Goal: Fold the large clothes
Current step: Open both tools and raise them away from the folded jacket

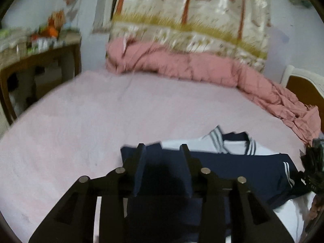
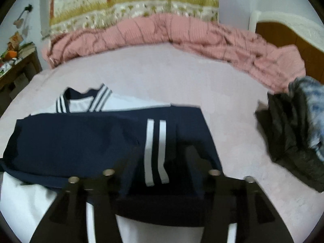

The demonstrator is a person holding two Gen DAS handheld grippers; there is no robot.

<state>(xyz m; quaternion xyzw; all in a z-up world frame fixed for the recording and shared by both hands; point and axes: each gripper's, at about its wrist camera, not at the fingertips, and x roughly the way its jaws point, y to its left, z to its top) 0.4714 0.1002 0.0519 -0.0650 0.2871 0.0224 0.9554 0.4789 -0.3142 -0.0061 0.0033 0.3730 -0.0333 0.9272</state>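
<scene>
On the pink bed (image 2: 182, 77), in the lower half of both frames, lies the jacket (image 2: 81, 141) you are folding: white body, navy sleeves, striped collar toward the top of the frame. Both navy sleeves look already crossed over the chest, so my read is that the sleeve fold is done and the crosswise fold of the body is next.

Your left gripper (image 1: 163, 147) hangs over the navy sleeve at lower centre of its view, fingers apart with nothing between them; the cloth seems to lie below, not pinched. Your right gripper (image 2: 162, 174) sits at the bottom of its view with its fingers spread wide on either side of the white-striped cuff (image 2: 156, 151). The fingertips are dark against dark cloth, so you cannot be sure whether they brush it, but nothing is clamped.

For the next move you would need both grippers at the hem nearest you, each pinching through all layers, then a level carry toward the collar so the sleeves do not slide off.

The right view alone shows the whole collar, the cuff stripes and a dark heap of other clothes (image 2: 293, 131) at the right edge. The left view alone shows the cluttered wooden side table (image 1: 40, 60) at upper left. Both show the crumpled pink quilt (image 1: 182, 64) along the far edge of the bed.
</scene>
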